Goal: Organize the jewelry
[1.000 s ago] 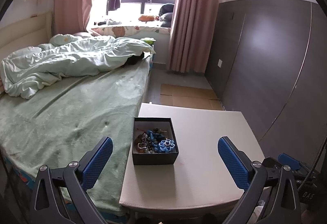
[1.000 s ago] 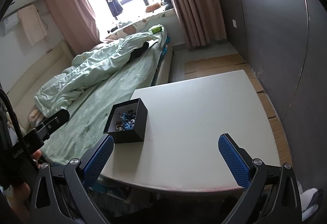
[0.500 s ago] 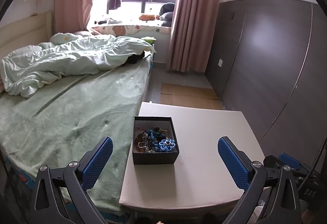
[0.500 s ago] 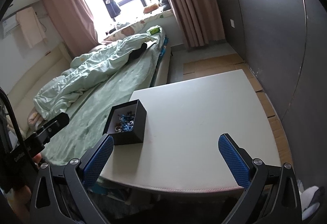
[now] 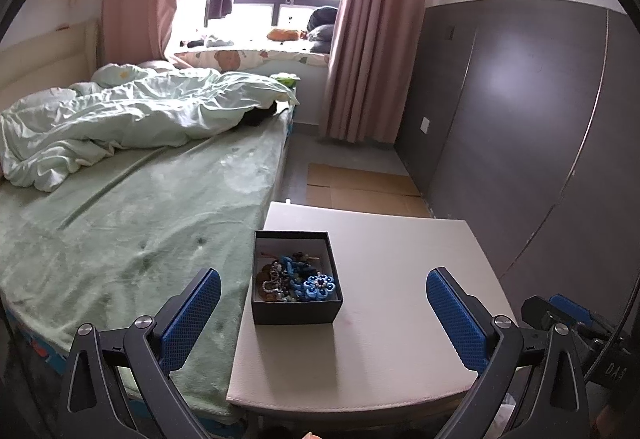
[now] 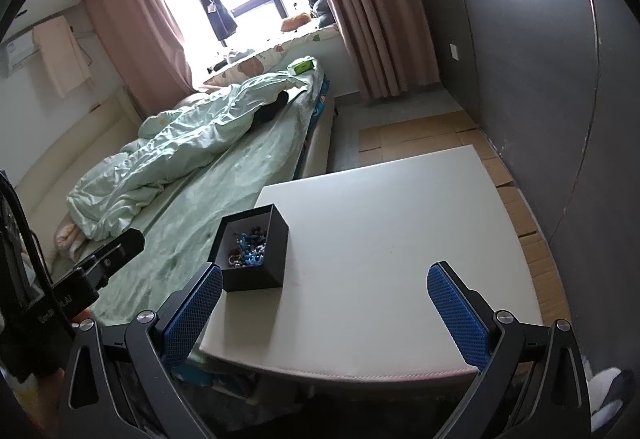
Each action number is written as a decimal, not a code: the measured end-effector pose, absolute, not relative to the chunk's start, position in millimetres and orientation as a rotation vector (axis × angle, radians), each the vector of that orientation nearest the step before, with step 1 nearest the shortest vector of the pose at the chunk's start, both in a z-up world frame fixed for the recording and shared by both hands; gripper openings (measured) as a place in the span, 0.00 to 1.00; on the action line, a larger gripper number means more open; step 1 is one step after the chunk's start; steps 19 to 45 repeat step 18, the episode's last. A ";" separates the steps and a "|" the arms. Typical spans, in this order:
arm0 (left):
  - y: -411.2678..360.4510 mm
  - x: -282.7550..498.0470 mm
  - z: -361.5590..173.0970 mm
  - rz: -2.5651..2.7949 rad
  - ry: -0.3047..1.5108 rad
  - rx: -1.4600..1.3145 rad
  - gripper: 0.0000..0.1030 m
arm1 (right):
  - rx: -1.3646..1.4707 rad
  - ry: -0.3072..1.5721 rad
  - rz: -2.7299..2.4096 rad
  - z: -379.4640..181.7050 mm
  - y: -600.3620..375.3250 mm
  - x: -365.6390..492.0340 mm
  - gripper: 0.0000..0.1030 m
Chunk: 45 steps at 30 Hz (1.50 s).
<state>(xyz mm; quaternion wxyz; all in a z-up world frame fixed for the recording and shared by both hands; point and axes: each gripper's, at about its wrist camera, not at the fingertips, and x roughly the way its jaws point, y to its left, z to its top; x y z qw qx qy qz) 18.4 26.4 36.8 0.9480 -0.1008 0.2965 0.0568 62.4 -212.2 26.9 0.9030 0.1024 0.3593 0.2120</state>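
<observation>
A small black open box (image 5: 295, 313) sits on the left part of a white table (image 5: 380, 351). It holds a tangle of jewelry (image 5: 292, 279), with a blue flower piece (image 5: 319, 285) at its front right. The box also shows in the right wrist view (image 6: 256, 259). My left gripper (image 5: 322, 303) is open and empty, held above the table's near edge with the box between its blue pads. My right gripper (image 6: 324, 299) is open and empty, to the right of the box above the table (image 6: 400, 239).
A bed with a green sheet (image 5: 120, 231) and rumpled duvet (image 5: 132, 119) touches the table's left side. A dark wardrobe wall (image 5: 540, 127) runs along the right. Cardboard sheets (image 5: 360, 187) lie on the floor beyond the table. The other gripper's body (image 6: 80, 279) shows at left.
Both grippers have drifted slightly; the box sits a little nearer in the right wrist view. The jaws stay open and the box has not moved on the table.
</observation>
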 end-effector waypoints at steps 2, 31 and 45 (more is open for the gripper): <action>25.5 19.1 36.9 0.112 0.605 -0.202 1.00 | 0.208 0.741 0.438 28.1 -211.3 60.7 1.00; 23.7 18.7 36.2 0.105 0.600 -0.210 1.00 | 0.221 0.771 0.425 23.7 -209.6 64.0 1.00; 23.7 18.7 36.2 0.105 0.600 -0.210 1.00 | 0.221 0.771 0.425 23.7 -209.6 64.0 1.00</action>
